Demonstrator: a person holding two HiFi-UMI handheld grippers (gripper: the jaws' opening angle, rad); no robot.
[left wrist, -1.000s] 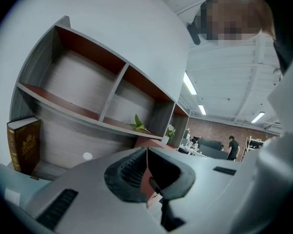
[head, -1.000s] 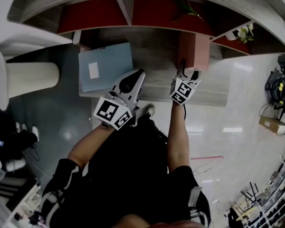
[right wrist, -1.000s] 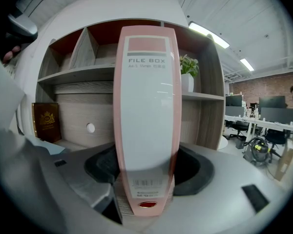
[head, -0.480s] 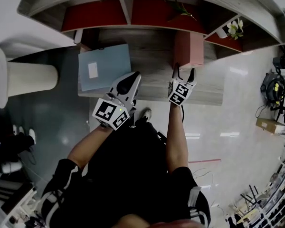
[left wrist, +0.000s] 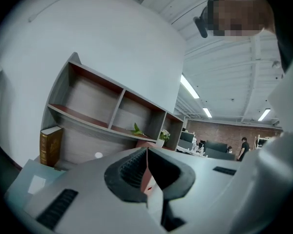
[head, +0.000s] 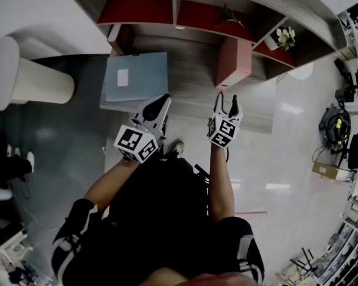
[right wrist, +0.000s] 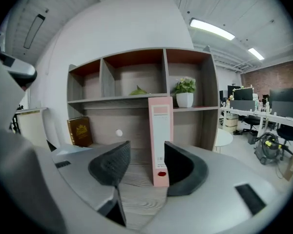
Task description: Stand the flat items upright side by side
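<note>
Your right tongs [head: 226, 102] stand apart, having just narrowed with nothing between them. The pink binder [head: 234, 61] already stands upright ahead of them on the surface [head: 194, 91]. The blue folder [head: 136, 76] lies flat just beyond your left tongs [head: 160, 103], which are pressed together and empty — that hand is nearer.

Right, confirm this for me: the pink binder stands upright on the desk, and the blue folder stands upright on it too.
Wrong on the blue folder: it lies flat on the desk, not upright, as the head view shows. The pink binder does stand upright on the desk.
</note>
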